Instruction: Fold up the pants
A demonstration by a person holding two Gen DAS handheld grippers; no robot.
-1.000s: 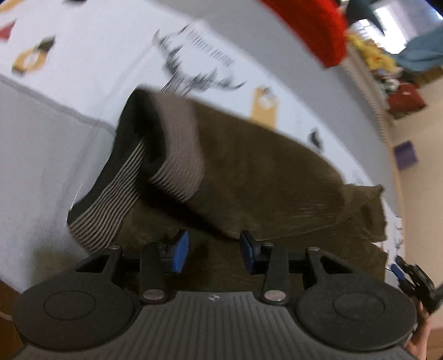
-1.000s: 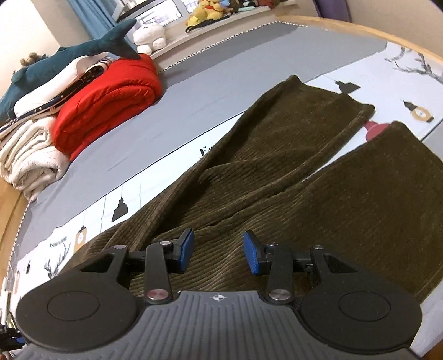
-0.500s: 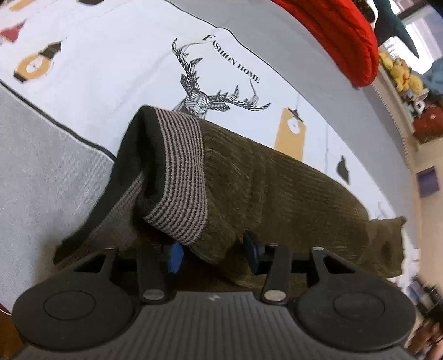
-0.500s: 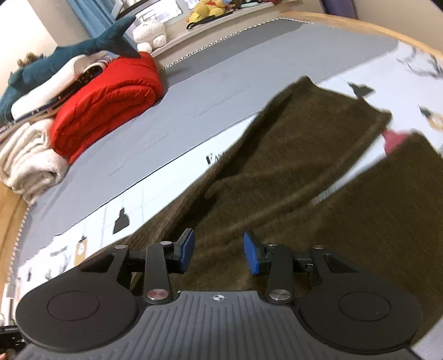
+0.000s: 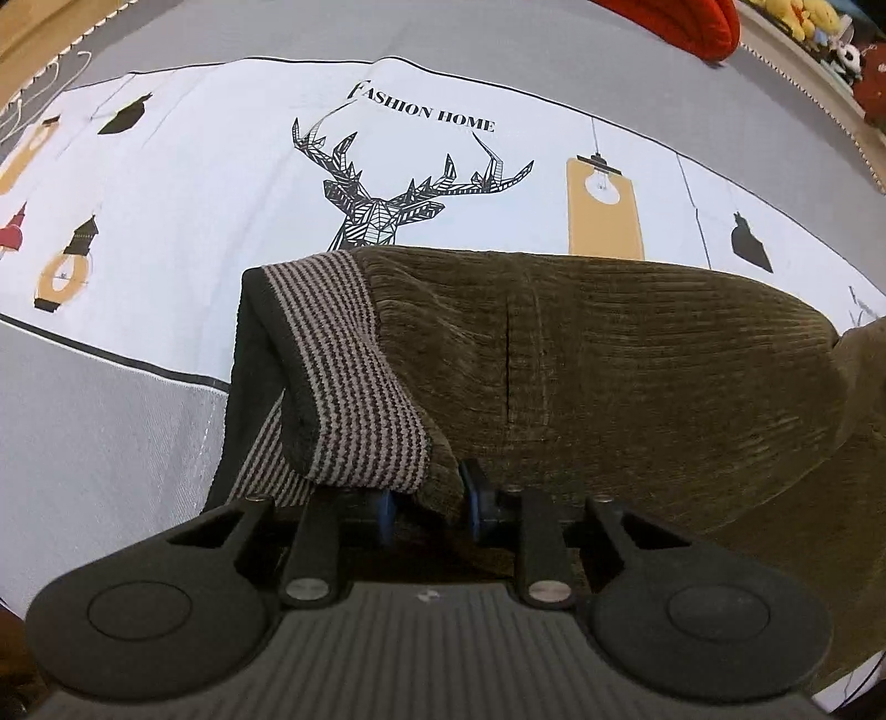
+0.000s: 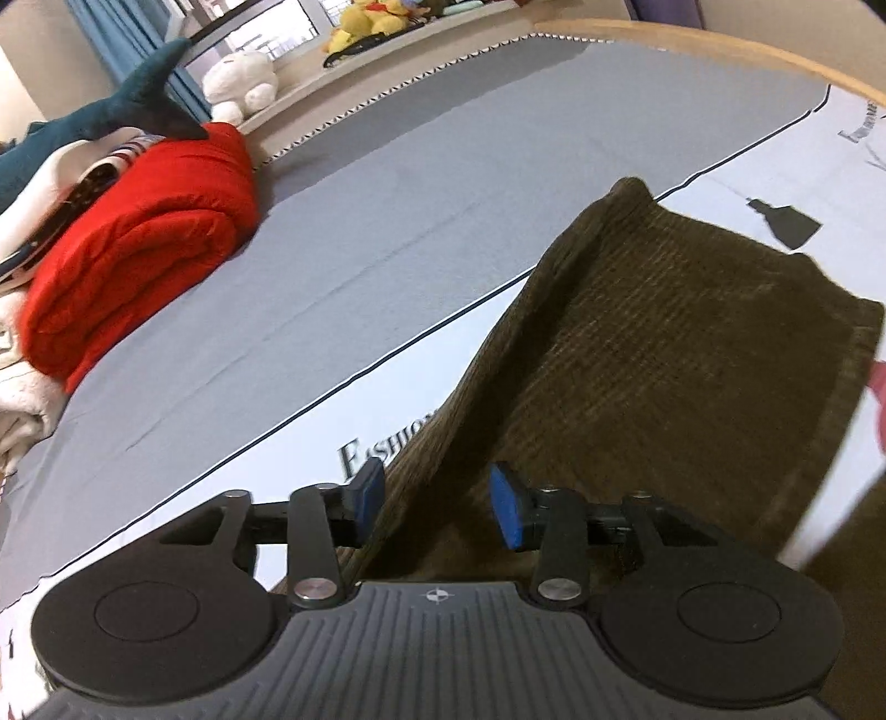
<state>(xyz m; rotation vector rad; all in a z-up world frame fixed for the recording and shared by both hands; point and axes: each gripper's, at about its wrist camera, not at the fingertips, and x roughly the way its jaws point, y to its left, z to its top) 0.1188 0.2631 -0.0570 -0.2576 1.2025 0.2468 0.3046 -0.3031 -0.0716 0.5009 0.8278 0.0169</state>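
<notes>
Dark olive corduroy pants [image 5: 609, 365] lie on a printed bed sheet [image 5: 221, 183]. Their striped elastic waistband [image 5: 343, 382] is folded over at the left in the left wrist view. My left gripper [image 5: 426, 509] is closed on the waistband corner, with fabric pinched between the blue pads. In the right wrist view a pant leg [image 6: 664, 354] runs away from me to its hem at the far right. My right gripper [image 6: 437, 498] is open, with a ridge of the leg's edge lying between its blue pads.
A folded red blanket [image 6: 138, 260] sits at the left on the grey sheet [image 6: 443, 183], with white linens and a plush shark [image 6: 99, 122] behind it. Soft toys line a sill [image 6: 376, 22] at the back. The wooden bed edge [image 6: 720, 50] curves at the far right.
My left gripper moved onto the waistband corner and closed on it. My right gripper moved left to the edge of the pant leg, and the leg shifted right in view.
</notes>
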